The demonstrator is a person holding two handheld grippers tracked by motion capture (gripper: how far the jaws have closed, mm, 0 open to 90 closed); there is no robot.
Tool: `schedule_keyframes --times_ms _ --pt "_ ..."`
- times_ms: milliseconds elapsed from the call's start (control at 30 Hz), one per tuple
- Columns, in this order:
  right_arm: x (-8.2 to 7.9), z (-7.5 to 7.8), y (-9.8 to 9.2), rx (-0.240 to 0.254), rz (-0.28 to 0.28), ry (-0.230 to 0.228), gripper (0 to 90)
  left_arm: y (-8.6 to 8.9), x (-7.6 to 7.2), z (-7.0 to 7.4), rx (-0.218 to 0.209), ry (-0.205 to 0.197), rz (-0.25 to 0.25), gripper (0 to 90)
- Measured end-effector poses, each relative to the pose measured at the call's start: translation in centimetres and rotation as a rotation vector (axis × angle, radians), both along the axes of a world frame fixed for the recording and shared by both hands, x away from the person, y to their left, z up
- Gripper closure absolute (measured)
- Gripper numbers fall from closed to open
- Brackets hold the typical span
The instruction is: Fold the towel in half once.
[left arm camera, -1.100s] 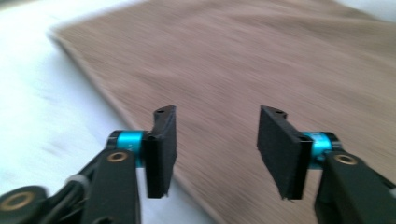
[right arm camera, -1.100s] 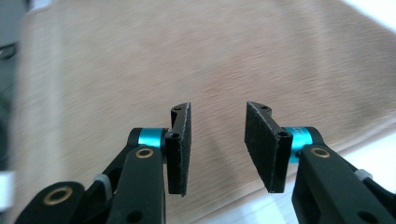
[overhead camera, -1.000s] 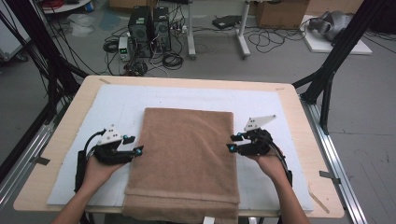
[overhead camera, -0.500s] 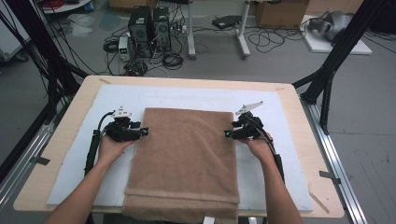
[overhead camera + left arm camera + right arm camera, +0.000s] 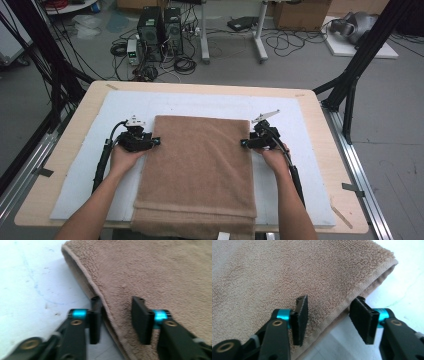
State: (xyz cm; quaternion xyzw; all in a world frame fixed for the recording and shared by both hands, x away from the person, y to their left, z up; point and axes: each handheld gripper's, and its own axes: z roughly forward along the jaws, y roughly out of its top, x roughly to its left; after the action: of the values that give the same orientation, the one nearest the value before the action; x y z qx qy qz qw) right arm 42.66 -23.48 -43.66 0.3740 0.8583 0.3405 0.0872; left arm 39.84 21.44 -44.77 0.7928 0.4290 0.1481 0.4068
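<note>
Brown terry towel (image 5: 197, 172) lies folded on the white mat (image 5: 80, 185) of a plywood table (image 5: 65, 125), its near end hanging over the table's front edge, as a person works it with 2 hand-held grippers. The left gripper (image 5: 152, 142) sits at the towel's left edge and the right gripper (image 5: 245, 143) at its right edge, both near the far corners.

Compared with a second ago, both hands have travelled away from the person along the towel's sides, from about mid-length toward the far end, and have come lower to the cloth. The towel itself lies where it lay, flat and square to the table.

In the left gripper view, the left gripper (image 5: 116, 317) straddles the towel's hemmed edge (image 5: 100, 293): 1 jaw is on the mat side, tucked against the lifted layers, the other rests over the top of the cloth. Its jaws have just been closing, with the edge between them, yet a clear gap remains and the pads are not pressing.

In the right gripper view, the right gripper (image 5: 329, 317) frames the opposite hem the same way, 1 jaw over the pile, 1 beside the fold on the mat. Its jaws too have just been closing, still half-wide, gripping nothing.
</note>
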Motion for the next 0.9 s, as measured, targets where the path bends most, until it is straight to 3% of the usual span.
schedule_keyframes --times_ms 100,200,333,567,667,900 --pt "0.0 0.0 0.0 0.023 0.024 0.02 73.4 0.0 0.0 0.0 -0.012 0.007 -0.004 74.3" --pt "0.0 0.1 0.2 0.042 0.048 0.035 80.8 0.1 0.1 0.0 -0.039 0.019 0.012 79.7" --pt "0.3 0.6 -0.5 0.072 0.015 0.02 82.1 0.2 0.1 0.2 -0.041 -0.007 0.028 83.8" --pt "1.0 1.9 -0.1 0.02 0.003 -0.038 82.2 -0.2 0.5 0.6 -0.053 -0.061 0.088 85.3" --pt "1.5 2.4 0.3 -0.005 0.002 -0.05 82.3 -0.4 1.1 1.4 -0.023 -0.068 0.091 85.4" --pt "2.5 4.7 0.2 -0.003 -0.023 -0.1 82.2 -0.7 2.5 3.5 -0.025 -0.128 0.11 85.4"
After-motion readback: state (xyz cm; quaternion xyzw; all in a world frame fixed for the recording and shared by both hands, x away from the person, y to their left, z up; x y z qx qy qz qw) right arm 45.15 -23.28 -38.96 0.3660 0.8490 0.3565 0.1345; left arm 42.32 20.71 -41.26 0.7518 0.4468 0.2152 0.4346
